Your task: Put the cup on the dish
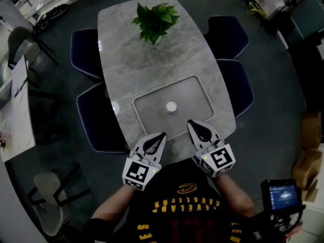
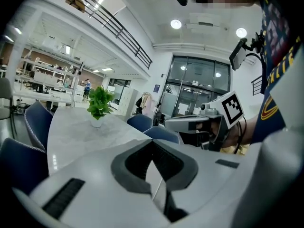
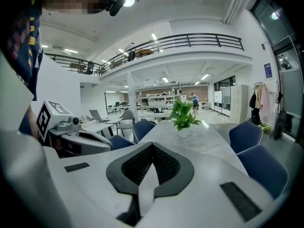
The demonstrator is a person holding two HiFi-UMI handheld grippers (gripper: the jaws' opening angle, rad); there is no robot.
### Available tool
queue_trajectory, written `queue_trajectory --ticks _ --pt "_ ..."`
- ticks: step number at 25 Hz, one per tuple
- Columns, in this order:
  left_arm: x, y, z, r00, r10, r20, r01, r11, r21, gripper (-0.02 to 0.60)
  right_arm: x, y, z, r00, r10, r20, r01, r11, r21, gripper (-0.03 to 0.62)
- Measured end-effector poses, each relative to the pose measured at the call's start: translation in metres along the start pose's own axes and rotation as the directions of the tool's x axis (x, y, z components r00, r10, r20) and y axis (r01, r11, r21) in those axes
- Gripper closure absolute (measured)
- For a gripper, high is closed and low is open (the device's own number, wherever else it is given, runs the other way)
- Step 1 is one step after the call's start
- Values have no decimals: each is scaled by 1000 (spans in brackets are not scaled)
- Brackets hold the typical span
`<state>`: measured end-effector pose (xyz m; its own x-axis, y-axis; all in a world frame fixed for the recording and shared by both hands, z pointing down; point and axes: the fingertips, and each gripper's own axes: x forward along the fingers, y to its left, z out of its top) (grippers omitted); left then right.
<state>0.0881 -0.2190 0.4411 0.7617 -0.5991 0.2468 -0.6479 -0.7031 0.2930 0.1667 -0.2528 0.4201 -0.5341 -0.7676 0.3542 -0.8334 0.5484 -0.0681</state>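
Note:
A small white cup [image 1: 171, 106] stands in the middle of a grey rectangular dish [image 1: 147, 116] on the near half of the marble table [image 1: 126, 49]. My left gripper [image 1: 162, 134] is at the table's near edge, just short of the dish's front rim, shut with nothing in it. My right gripper [image 1: 191, 122] is beside it over the dish's front right corner, also shut and empty. In the left gripper view the jaws [image 2: 152, 144] meet and the right gripper [image 2: 199, 122] shows beyond them. The right gripper view shows its jaws [image 3: 152, 148] closed. Neither gripper view shows the cup.
A potted green plant [image 1: 154, 20] stands at the table's far end. Dark blue chairs flank the table on the left [image 1: 86, 49] and on the right [image 1: 230, 34]. Cardboard boxes [image 1: 309, 151] sit on the floor at the right, with a screen device [image 1: 281, 196] near my right side.

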Motion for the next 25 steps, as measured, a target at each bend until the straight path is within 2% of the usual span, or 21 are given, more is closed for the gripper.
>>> queue_trajectory --ticks 7,12,25 --pt "-14 -3 22 999 -24 40 26 999 -44 581 -4 10 16 999 -17 34 16 1000 25 588" --pt "-17 -3 41 997 -26 75 28 999 -27 581 -4 13 21 999 -31 41 30 1000 5 588" --pt "0 -5 26 999 -26 26 27 999 -46 581 -6 0 14 998 -33 57 31 999 40 588"
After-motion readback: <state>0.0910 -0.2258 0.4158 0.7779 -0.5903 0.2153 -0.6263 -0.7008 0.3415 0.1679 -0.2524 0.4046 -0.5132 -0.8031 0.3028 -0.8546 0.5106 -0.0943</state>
